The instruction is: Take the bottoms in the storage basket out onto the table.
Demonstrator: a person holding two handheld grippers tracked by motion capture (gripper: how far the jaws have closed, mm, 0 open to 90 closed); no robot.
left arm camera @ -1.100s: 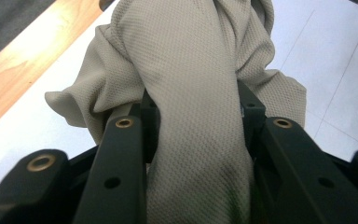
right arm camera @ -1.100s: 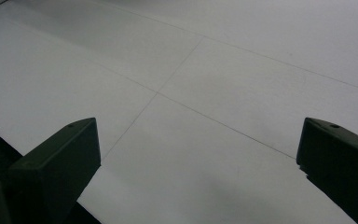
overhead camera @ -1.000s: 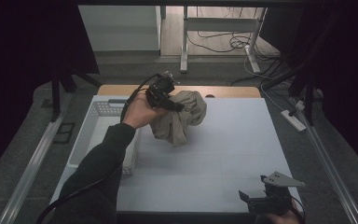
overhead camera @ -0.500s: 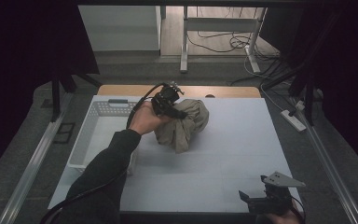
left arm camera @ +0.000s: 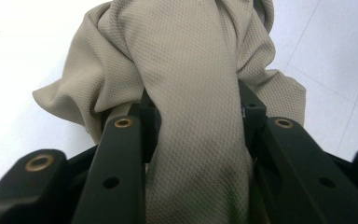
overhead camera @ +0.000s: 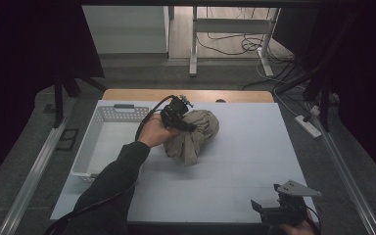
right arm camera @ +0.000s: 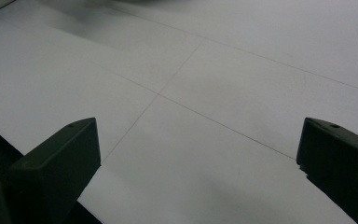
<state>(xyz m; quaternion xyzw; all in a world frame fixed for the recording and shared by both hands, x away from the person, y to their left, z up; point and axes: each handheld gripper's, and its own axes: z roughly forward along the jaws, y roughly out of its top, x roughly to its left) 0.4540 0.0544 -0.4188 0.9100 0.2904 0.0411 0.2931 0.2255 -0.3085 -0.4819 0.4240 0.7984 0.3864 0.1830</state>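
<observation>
Jaws of left gripper (left arm camera: 196,116) around cloth (left arm camera: 186,70)

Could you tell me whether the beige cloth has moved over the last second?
Yes. Clamped in the left gripper, the beige cloth has shifted right, farther from the white basket, towards the table's middle.

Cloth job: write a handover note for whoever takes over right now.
Left tool: shut on the beige cloth, a thick fold pinched between its jaws, bunched at mid-table just right of the white basket.
Right tool: open, holding nothing, at the near right edge of the table.
Done: cloth gripped, out of the basket.
Left: probably lay it down and spread or fold it, likely with the right tool helping; the goal is a guess.
</observation>
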